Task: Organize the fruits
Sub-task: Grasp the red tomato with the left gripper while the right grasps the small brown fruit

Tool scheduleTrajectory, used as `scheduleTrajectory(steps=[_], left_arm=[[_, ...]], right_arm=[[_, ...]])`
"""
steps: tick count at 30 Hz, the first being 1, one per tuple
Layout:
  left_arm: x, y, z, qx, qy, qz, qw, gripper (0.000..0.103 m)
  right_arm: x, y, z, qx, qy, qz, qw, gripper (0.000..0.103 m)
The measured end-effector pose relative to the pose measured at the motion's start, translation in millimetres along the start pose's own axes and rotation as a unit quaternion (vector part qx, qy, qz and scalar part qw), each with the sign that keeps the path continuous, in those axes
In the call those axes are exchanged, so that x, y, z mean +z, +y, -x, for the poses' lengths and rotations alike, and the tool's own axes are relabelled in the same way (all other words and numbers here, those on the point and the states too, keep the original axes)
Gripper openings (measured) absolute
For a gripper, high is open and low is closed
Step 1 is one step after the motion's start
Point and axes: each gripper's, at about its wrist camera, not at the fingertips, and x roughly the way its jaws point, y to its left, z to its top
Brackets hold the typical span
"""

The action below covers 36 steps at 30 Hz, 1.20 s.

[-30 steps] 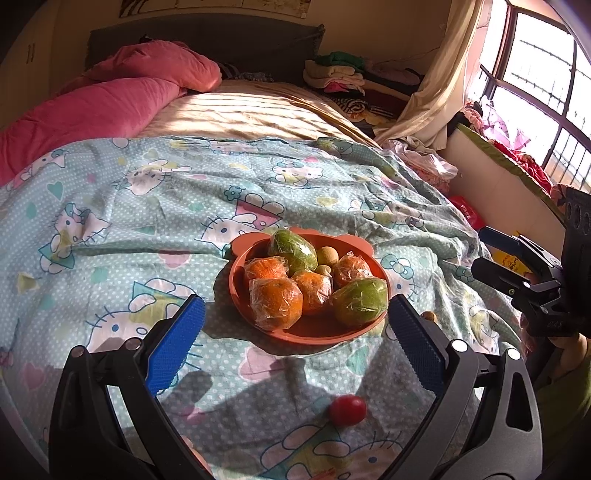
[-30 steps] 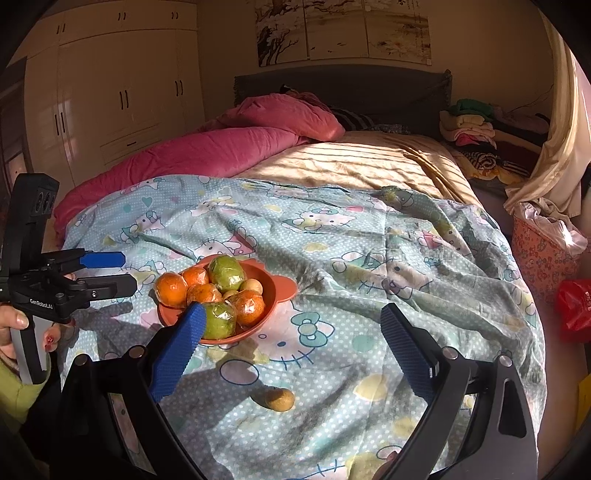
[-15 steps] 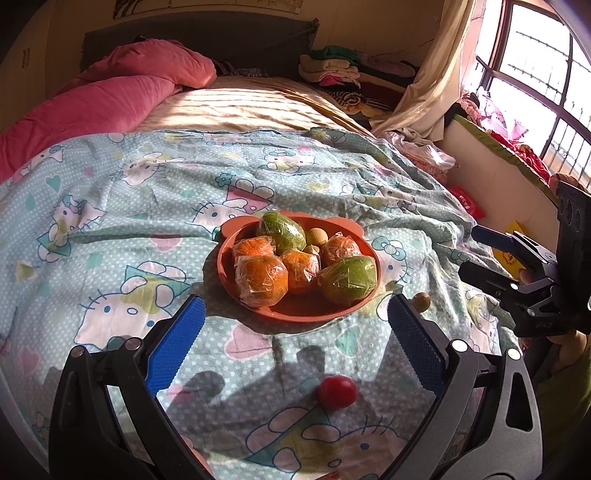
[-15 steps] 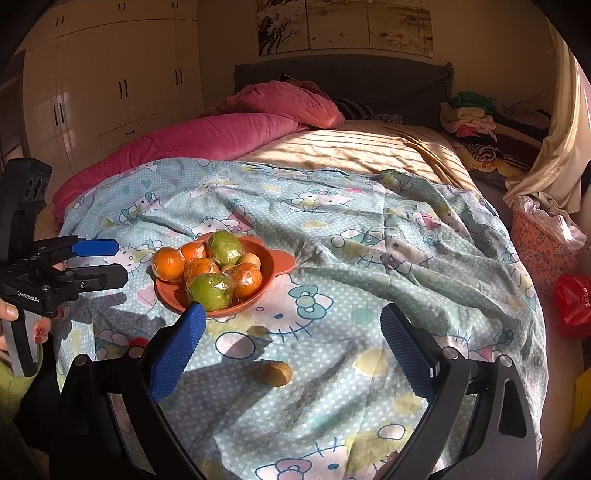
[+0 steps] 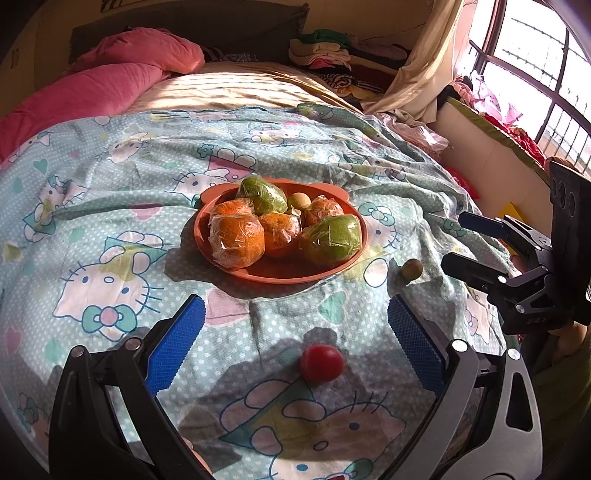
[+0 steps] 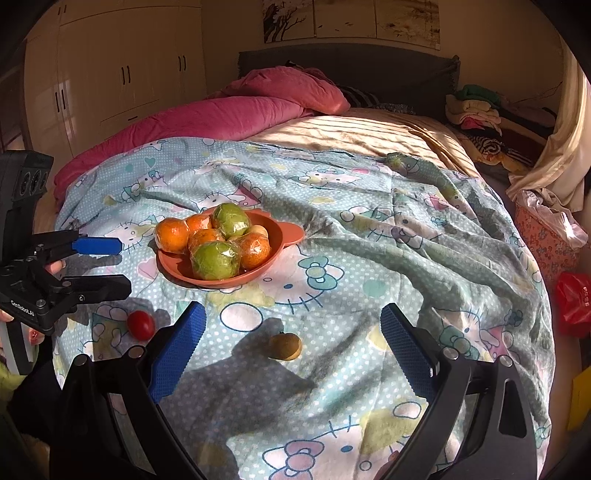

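Most fruit already sits in the orange bowl (image 5: 221, 258). I judge two pieces remain: the red fruit (image 5: 320, 362) between my empty, spread left gripper (image 5: 295, 347), the brown fruit (image 6: 284, 346) between my equally spread right gripper (image 6: 291, 339).

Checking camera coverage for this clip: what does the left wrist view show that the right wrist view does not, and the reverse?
Only the left wrist view shows the barred window and the right hand-held gripper, open. Only the right wrist view shows the wardrobe, the wall pictures and the left hand-held gripper, open. Both show the orange bowl of wrapped fruit, the loose red fruit and the brown fruit on the cartoon-print blanket.
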Motion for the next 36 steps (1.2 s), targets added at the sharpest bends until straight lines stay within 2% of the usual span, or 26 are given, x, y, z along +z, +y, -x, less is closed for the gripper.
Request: scheduleTrajectory(steps=[18,22,24,26,28,30,36], left_arm=[[-29,-8,-14,-0.014,0.04,0.0,0.9991,0.093],[-30,-10,-16,-0.019,0.042,-0.002,0.9989,0.086],[-31,-11,-17,-0.02,0.043,-0.004,0.9989,0.083],[-32,-12,-19,-0.023,0.045,-0.006,0.9987,0.074],[-33,-12,-20,-0.022,0.046,-0.007,0.9987,0.071],[-33,-12,-20,-0.024,0.046,-0.008,0.9986,0.065],[-33,-11,-21,-0.024,0.046,-0.009,0.9986,0.054]], right_arm=[[-17,6,-23,-0.002,0.04,0.007,0.999,0.094],[-19,7,-27,-0.005,0.044,0.01,0.999,0.093],[-19,6,-29,-0.003,0.046,0.007,0.999,0.081],[-20,3,-32,-0.004,0.048,0.002,0.999,0.075],[-21,1,-35,-0.002,0.051,-0.001,0.999,0.066],[-22,0,-38,0.002,0.057,-0.002,0.998,0.051],[-25,1,-47,-0.004,0.068,0.0,0.998,0.036]])
